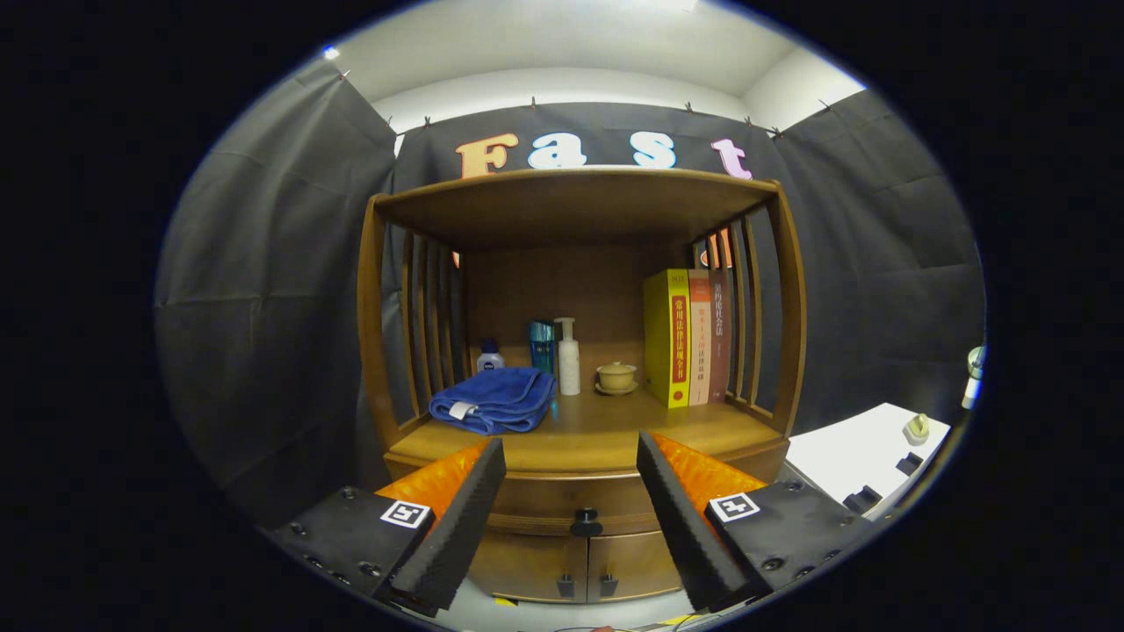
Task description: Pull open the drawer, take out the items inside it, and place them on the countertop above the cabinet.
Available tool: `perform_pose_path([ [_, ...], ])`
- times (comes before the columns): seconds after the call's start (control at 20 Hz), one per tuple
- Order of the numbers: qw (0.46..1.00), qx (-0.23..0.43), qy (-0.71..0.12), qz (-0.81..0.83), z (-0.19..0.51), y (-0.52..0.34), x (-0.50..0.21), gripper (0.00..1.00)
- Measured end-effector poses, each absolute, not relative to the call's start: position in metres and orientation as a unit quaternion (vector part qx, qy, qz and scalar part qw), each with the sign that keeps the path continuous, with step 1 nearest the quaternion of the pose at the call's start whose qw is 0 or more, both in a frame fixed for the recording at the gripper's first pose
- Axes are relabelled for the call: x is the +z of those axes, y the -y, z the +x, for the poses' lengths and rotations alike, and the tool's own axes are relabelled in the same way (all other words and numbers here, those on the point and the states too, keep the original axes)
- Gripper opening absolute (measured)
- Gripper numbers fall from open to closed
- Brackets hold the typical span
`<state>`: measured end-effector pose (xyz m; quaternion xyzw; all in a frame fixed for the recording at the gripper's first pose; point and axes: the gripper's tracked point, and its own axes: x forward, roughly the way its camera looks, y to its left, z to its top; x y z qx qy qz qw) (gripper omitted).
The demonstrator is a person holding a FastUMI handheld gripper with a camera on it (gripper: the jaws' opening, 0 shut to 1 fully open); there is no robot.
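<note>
A wooden cabinet (580, 439) stands ahead of me against the booth wall. Its drawer (580, 500) sits shut under the countertop (606, 430), with a dark round knob (586, 524) at its middle. My gripper (571, 452) is open, fingers spread wide, a short way in front of the drawer. The knob lies between the two fingers and a little beyond them. Nothing is held. What lies inside the drawer is hidden.
On the countertop lie a folded blue towel (493, 399), a small jar (490, 358), a blue bottle (543, 346), a white pump bottle (568, 355), a lidded cup (616, 377) and three upright books (689, 338). Two lower doors (580, 566) sit beneath the drawer. A white table (865, 461) stands to the right.
</note>
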<state>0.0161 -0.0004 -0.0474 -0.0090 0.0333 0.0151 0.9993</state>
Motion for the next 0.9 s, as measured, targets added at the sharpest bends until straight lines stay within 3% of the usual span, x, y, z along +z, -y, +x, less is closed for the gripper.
perform_pose_path([
  [0.5, 0.989, -0.003, -0.151, 0.002, 0.069, 0.019, -0.181, 1.00],
  [0.9, 0.980, -0.005, -0.196, 0.020, 0.103, 0.022, -0.235, 1.00],
])
